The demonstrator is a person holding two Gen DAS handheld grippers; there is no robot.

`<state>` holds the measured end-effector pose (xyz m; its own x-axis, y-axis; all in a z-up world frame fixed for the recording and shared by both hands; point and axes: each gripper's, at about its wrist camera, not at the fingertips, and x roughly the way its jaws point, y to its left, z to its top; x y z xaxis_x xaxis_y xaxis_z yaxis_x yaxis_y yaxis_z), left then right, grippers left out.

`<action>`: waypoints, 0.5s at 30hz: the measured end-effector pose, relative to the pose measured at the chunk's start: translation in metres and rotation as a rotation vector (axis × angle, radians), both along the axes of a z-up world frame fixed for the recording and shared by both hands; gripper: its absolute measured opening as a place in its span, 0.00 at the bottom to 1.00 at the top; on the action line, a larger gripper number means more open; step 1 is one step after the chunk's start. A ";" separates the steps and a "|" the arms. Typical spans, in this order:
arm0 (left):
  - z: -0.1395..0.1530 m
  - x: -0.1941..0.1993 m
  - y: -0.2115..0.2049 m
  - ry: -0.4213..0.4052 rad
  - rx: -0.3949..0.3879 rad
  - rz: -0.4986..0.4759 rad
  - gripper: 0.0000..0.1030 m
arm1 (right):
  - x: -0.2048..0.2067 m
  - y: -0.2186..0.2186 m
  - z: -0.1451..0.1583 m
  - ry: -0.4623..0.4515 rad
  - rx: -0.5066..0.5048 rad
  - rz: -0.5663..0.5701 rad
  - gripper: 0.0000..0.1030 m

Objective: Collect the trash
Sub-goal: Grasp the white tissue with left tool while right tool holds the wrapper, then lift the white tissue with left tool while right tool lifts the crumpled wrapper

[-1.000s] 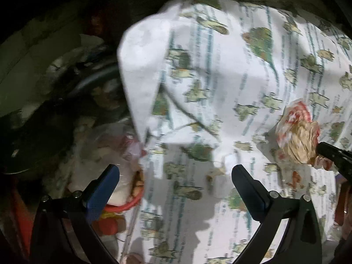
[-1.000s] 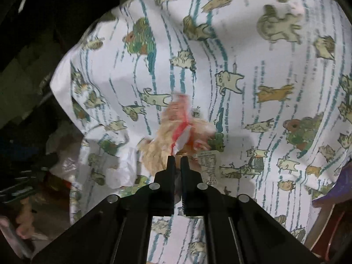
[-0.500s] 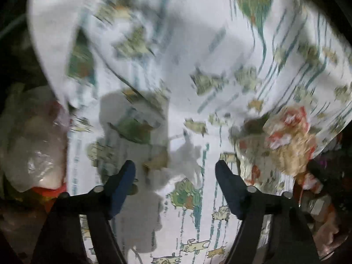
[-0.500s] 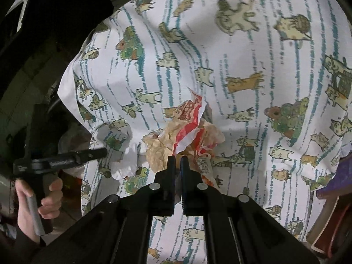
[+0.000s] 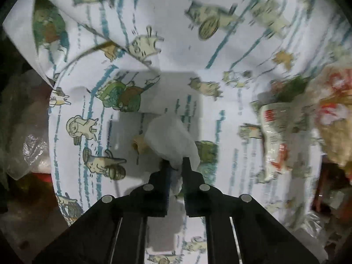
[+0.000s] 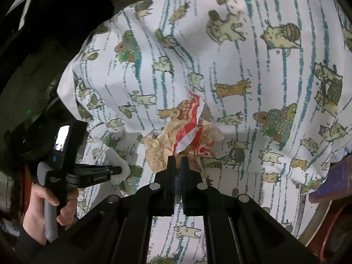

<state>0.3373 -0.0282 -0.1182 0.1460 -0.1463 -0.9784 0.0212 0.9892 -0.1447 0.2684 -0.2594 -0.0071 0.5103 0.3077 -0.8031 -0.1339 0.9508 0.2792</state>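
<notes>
Two pieces of trash were pinched at once, one per gripper. The left gripper (image 5: 176,165) had its fingers pressed nearly together on a white tissue (image 5: 171,138), which sat at the centre of the left view, bunched up above the fingertips. In the right view the same tissue (image 6: 117,166) showed at lower left, poking out past the left gripper's tips, with the hand (image 6: 44,209) below it on the handle. The right gripper (image 6: 177,165) was closed on the lower edge of a crumpled wrapper (image 6: 182,140), tan paper with red and white stripes, at the middle of that frame. Both lay over a cat-print cloth (image 6: 253,66) that filled most of each view.

Both things looked very light and soft, with no stiffness to push against. The tissue would likely tear if tugged or snagged, so a hold on its thickest bunch seemed safer than on a loose corner. The wrapper seemed crisper and might spring open or slide out, since only its edge was caught; a deeper bite into the wadded middle would probably hold better. The cloth was loose and wrinkled, and either grip might drag a fold of it up. At the right of the left view a blurred bottle (image 5: 272,140) lay on the cloth, probably more trash.
</notes>
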 end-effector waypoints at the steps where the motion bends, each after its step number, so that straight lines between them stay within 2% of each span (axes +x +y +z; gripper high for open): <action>1: 0.009 -0.004 0.002 -0.037 0.006 -0.007 0.10 | -0.001 0.002 0.001 -0.003 0.001 0.005 0.04; 4: 0.038 -0.017 0.010 -0.149 0.027 -0.026 0.10 | -0.005 0.008 0.002 -0.010 -0.002 0.010 0.04; 9: 0.079 -0.040 0.038 -0.257 -0.004 0.012 0.10 | -0.009 0.017 -0.005 0.014 0.009 0.014 0.04; 14: 0.112 -0.069 0.069 -0.387 -0.053 0.039 0.10 | -0.024 0.037 0.002 -0.024 -0.017 0.071 0.04; 15: 0.115 -0.073 0.076 -0.415 -0.037 0.046 0.10 | -0.026 0.042 0.002 -0.030 -0.030 0.082 0.04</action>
<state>0.2646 0.0475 -0.0032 0.5336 -0.1647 -0.8295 0.0415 0.9848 -0.1688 0.2419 -0.2169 -0.0050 0.5086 0.3257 -0.7970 -0.2193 0.9442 0.2459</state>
